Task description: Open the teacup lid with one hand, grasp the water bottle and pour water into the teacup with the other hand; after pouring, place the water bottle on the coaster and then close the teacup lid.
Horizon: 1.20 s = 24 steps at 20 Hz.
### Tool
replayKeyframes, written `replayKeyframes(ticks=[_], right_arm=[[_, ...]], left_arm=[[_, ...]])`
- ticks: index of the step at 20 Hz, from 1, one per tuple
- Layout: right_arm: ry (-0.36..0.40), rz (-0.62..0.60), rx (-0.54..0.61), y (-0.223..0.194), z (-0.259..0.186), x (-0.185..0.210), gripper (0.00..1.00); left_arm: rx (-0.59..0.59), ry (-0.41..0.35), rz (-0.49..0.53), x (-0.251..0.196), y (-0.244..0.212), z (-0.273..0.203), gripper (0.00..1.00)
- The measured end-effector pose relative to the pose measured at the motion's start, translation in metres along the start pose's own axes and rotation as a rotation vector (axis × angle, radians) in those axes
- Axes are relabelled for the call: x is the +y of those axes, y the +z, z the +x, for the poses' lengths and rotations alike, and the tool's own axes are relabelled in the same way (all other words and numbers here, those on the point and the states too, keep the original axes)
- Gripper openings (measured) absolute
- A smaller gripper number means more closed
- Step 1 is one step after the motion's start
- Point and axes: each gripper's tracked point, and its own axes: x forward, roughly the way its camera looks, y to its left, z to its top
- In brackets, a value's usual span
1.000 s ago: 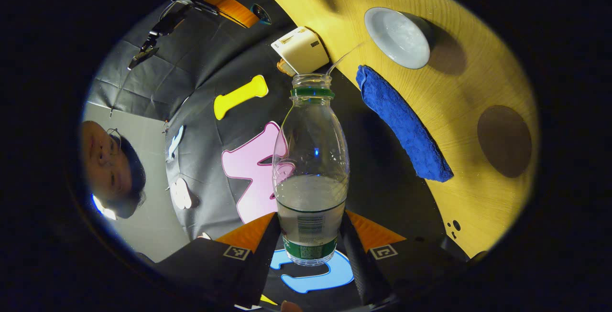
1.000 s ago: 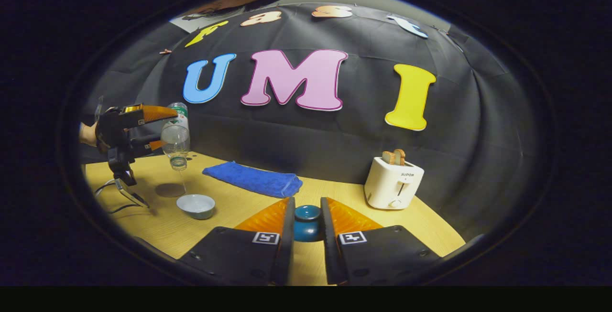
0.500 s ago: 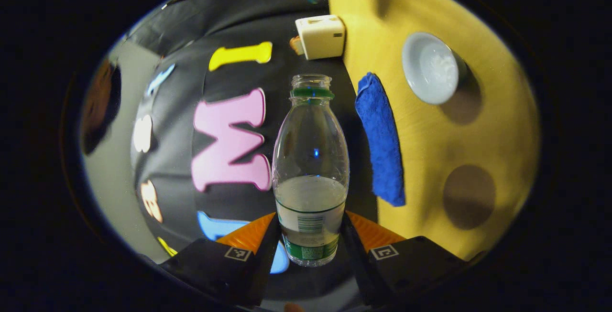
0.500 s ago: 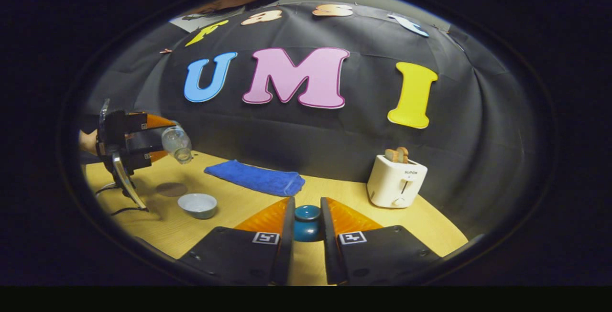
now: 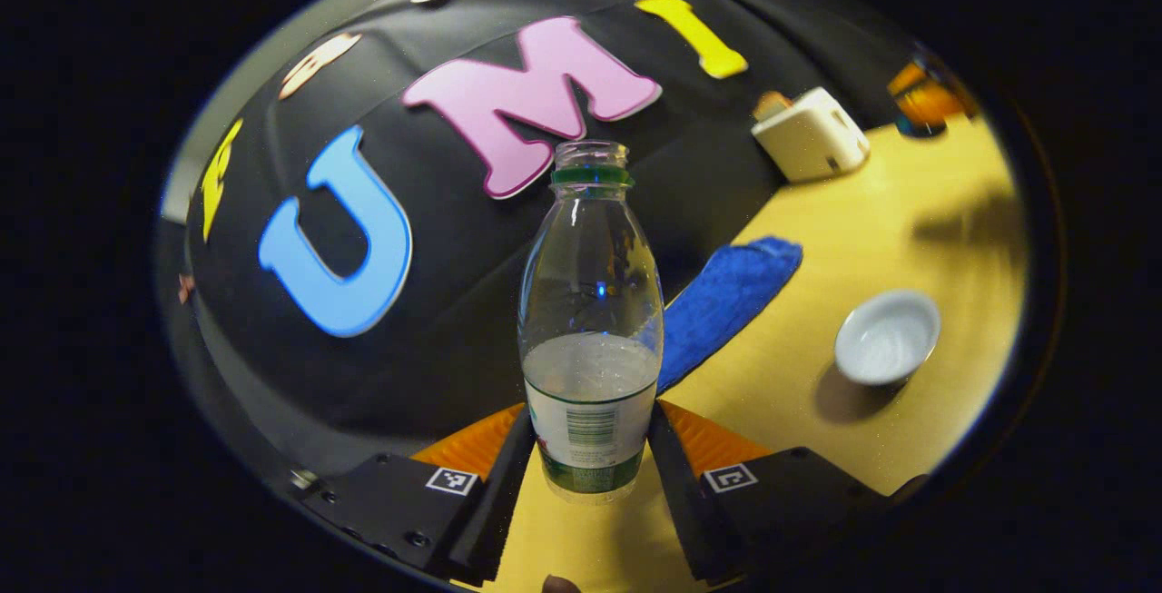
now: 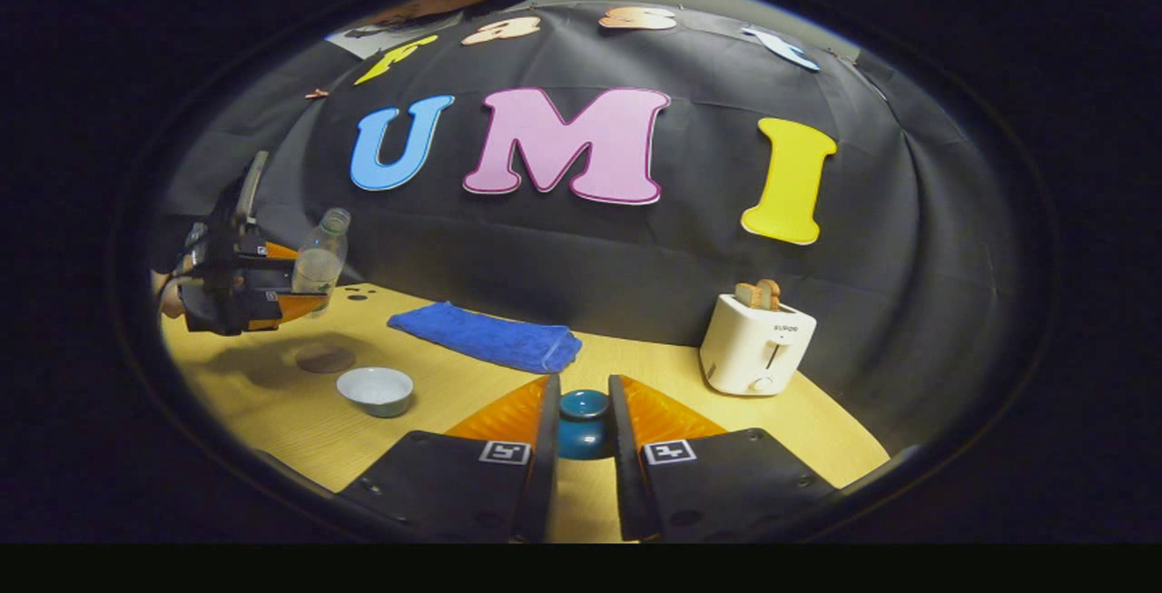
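Lower centre of the right gripper view: right gripper [image 6: 582, 425] clamps the teacup lid [image 6: 583, 411]. Left of frame: teacup [image 6: 375, 389], coaster [image 6: 325, 359], then left gripper [image 6: 304, 280] clasping the uncapped water bottle [image 6: 320, 260], held aloft. A tilted set-down risks spilling.

Black gripper bodies [image 5: 590, 448]; square black-and-white markers; small screws.

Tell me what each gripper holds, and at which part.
The left gripper grips the water bottle at its labelled base; the right gripper pinches the teacup lid by its sides.
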Motion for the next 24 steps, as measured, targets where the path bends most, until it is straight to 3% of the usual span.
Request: replayKeyframes(ticks=[2, 3, 6, 8, 9, 11, 16, 18, 21, 24], right_arm=[[0.0, 0.001, -0.003, 0.001, 0.0, 0.002, 0.31], [0.0, 0.001, -0.004, 0.002, 0.001, 0.003, 0.36], [0.002, 0.003, -0.004, 0.001, 0.001, 0.005, 0.26], [0.005, 0.004, -0.004, 0.002, 0.001, 0.006, 0.31], [0.006, 0.004, -0.005, 0.002, 0.001, 0.006, 0.26], [0.008, 0.003, -0.005, 0.003, 0.001, 0.007, 0.36], [0.008, 0.002, -0.005, 0.003, 0.001, 0.007, 0.36], [0.01, 0.002, -0.004, 0.003, 0.001, 0.008, 0.3], [0.02, 0.007, -0.008, 0.004, 0.002, 0.015, 0.29], [0.044, 0.018, -0.009, 0.006, 0.004, 0.027, 0.26]], left_arm=[[-0.022, -0.045, -0.168, -0.01, 0.004, -0.002, 0.75], [-0.029, -0.047, -0.211, -0.011, 0.003, -0.002, 0.75], [-0.016, -0.063, -0.273, -0.013, -0.005, 0.0, 0.75], [0.0, -0.074, -0.34, -0.018, -0.012, 0.002, 0.75], [0.011, -0.075, -0.379, -0.021, -0.014, 0.004, 0.75], [0.034, -0.065, -0.444, -0.024, -0.023, 0.008, 0.76], [0.068, -0.034, -0.525, -0.023, -0.046, 0.0, 0.78], [0.084, -0.023, -0.538, -0.023, -0.052, -0.001, 0.8], [0.09, -0.024, -0.552, -0.024, -0.053, -0.003, 0.94], [0.1, -0.03, -0.57, -0.026, -0.056, -0.007, 0.94]])
